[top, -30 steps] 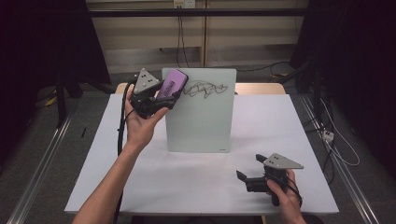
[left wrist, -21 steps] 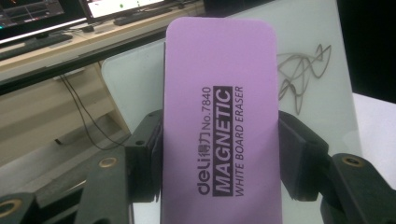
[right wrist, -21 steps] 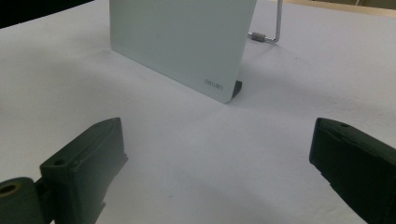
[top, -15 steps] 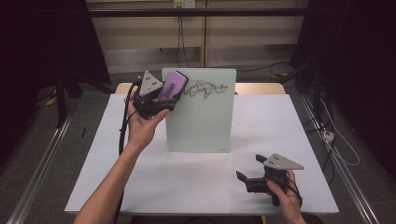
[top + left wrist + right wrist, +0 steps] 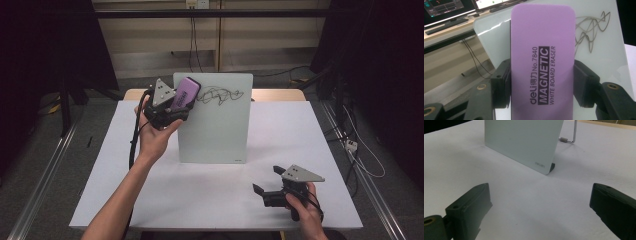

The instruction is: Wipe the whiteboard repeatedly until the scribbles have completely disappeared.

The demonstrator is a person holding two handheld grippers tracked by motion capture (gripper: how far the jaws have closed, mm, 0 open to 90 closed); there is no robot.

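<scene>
The white table carries a small whiteboard that stands nearly upright on a thin wire stand, with a black scribble near its top edge. The left gripper is raised at the board's upper left corner, its jaws closed on the long sides of a purple eraser, which stands at that corner, just left of the scribble; whether it touches the glass I cannot tell. The right gripper rests low on the table near the front right, jaws spread wide and holding nothing, well apart from the board. The main risk, as I judge it, is that pressing the eraser hard against a board propped only from behind could push it back or tip it, since nothing steadies it. A slanted grip could also let the eraser twist between the jaws. Nothing stands between eraser and scribble.
</scene>
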